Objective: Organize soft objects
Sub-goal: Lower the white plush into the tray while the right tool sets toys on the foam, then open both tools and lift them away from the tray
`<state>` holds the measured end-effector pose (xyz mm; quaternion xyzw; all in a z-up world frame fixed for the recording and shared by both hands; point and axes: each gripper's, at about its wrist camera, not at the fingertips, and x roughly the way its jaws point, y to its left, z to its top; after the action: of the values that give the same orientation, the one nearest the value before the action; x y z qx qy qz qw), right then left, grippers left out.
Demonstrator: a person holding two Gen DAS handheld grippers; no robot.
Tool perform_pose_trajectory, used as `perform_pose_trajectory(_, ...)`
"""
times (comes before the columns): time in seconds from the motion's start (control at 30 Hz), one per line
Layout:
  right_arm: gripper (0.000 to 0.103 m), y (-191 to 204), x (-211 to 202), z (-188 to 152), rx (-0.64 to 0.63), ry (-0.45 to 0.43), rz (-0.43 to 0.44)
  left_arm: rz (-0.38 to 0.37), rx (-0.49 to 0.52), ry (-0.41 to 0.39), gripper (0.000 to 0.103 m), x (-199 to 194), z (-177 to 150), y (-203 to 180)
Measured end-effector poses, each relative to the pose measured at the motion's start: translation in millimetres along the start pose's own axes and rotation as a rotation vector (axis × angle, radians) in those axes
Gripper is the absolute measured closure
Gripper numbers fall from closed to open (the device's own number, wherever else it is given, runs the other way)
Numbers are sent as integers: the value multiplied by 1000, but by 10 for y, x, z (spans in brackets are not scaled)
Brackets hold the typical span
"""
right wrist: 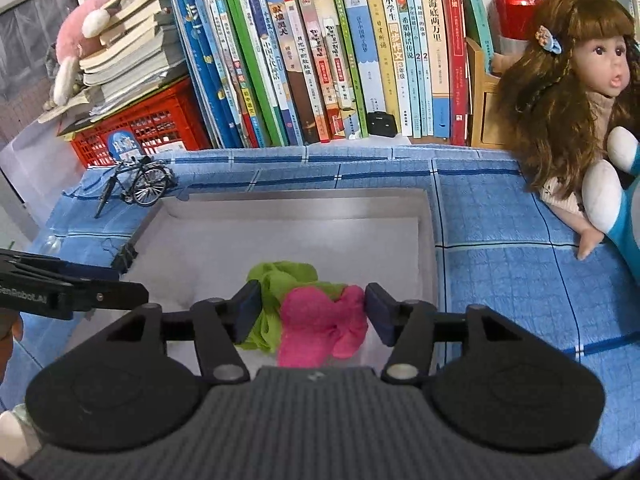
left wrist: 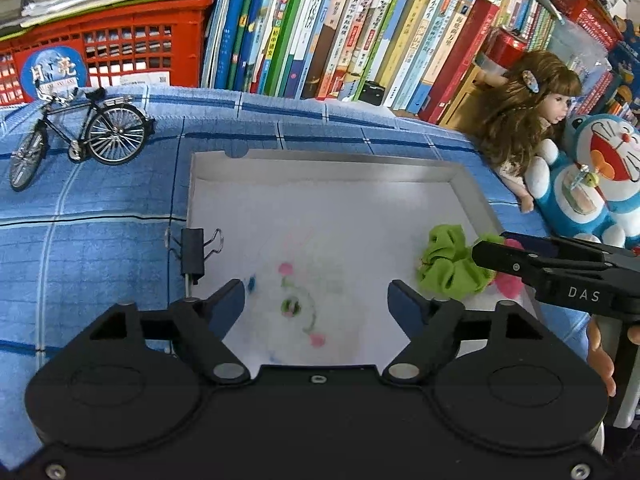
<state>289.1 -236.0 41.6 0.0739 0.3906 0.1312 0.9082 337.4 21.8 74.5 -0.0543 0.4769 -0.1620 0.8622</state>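
A green scrunchie point(right wrist: 280, 276) and a pink scrunchie point(right wrist: 320, 320) lie side by side in the near right part of a shallow metal tray point(right wrist: 300, 200). My right gripper point(right wrist: 314, 308) stands open around them, its pads beside the fabric without squeezing it. In the left wrist view the green scrunchie point(left wrist: 448, 264) and a bit of the pink one point(left wrist: 510, 286) show under the right gripper's fingers point(left wrist: 496, 258). My left gripper point(left wrist: 316, 296) is open over the tray's point(left wrist: 320, 164) white floor, where a blurred patch with pink and green marks point(left wrist: 300, 304) lies. Nothing is between its fingers.
A blue checked cloth point(left wrist: 100, 208) covers the table. On it are a toy bicycle point(left wrist: 80, 136) at back left, a binder clip point(left wrist: 194, 252) on the tray's left rim, and a doll point(right wrist: 576, 92) and blue plush point(left wrist: 592, 176) at right. Books point(right wrist: 340, 60) and a red crate point(left wrist: 120, 52) stand behind.
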Motion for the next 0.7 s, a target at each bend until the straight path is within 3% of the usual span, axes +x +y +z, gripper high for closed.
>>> perform_pose_trajectory(0.3, 24, 187, -446, -82, -36, -29, 2, -4, 38, 73, 24, -529, -302, -155)
perform_pose_trajectory(0.57, 19, 301, -738, -219, -73, -35, 1, 3, -70, 236, 24, -602, -536, -176)
perform_pose_trajectory(0.7, 18, 277, -844, -297, -70, -34, 2, 34, -115, 275, 24, -501, -569, -155)
